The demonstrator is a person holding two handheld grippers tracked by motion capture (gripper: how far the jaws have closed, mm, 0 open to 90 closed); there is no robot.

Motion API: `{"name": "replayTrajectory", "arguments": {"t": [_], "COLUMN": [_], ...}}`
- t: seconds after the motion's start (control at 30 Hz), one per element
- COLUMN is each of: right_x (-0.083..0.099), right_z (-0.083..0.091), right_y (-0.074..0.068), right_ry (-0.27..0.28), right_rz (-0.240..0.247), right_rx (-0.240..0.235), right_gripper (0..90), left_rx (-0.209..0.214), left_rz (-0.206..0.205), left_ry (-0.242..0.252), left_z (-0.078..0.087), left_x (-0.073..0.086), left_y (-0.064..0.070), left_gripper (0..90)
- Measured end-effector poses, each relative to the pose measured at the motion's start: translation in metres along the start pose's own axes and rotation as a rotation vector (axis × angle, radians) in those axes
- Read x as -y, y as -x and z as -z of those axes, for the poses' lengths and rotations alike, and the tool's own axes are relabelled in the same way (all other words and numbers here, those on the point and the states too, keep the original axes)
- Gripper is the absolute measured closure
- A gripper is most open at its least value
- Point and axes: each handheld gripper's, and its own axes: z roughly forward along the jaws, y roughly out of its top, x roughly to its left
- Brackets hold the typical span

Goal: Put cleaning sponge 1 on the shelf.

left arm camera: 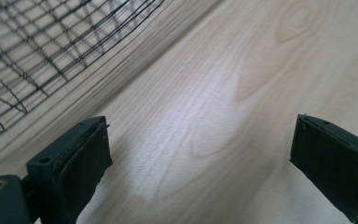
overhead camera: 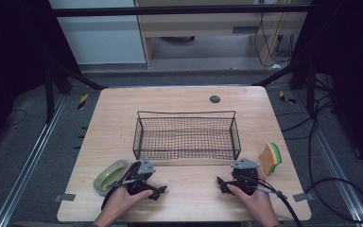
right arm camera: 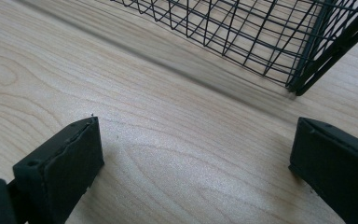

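Both of mine rest low on the table point(overhead camera: 189, 194), left gripper point(left arm camera: 200, 154) and right gripper point(right arm camera: 196, 154), jaws spread wide with nothing between them. The green tin point(overhead camera: 109, 176) lies just beside my left gripper, the sponge point(overhead camera: 270, 158) near my right, the wire basket point(overhead camera: 187, 137) between and beyond them. The risk, I reckon: swinging left too fast, I knock the tin off the edge.

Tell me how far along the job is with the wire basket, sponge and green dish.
Nothing looks done: the wire basket holds nothing. The left gripper and right gripper rest open on the table. The sponge and green dish lie outside, probably to be loaded.
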Motion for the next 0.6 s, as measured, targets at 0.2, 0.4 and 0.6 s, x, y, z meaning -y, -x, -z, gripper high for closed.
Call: {"name": "replayTrajectory", "arguments": {"t": [0.2,0.4,0.6], "right_x": [0.0,0.0,0.0], "right_z": [0.0,0.001,0.0], "right_y": [0.0,0.0,0.0], "right_ry": [-0.002,0.0,0.0], "right_rz": [0.001,0.003,0.004], "right_rx": [0.0,-0.002,-0.003], "right_gripper": [2.6,2.6,2.6], "left_rx": [-0.056,-0.132,-0.184], "left_rz": [-0.06,-0.01,0.083], "left_ry": [-0.028,-0.103,-0.183], "left_z": [0.033,0.074,0.107], "left_x": [-0.011,-0.009,0.004], "left_y": [0.0,-0.025,-0.053], "left_gripper": [4.3,5.7,7.7]}}
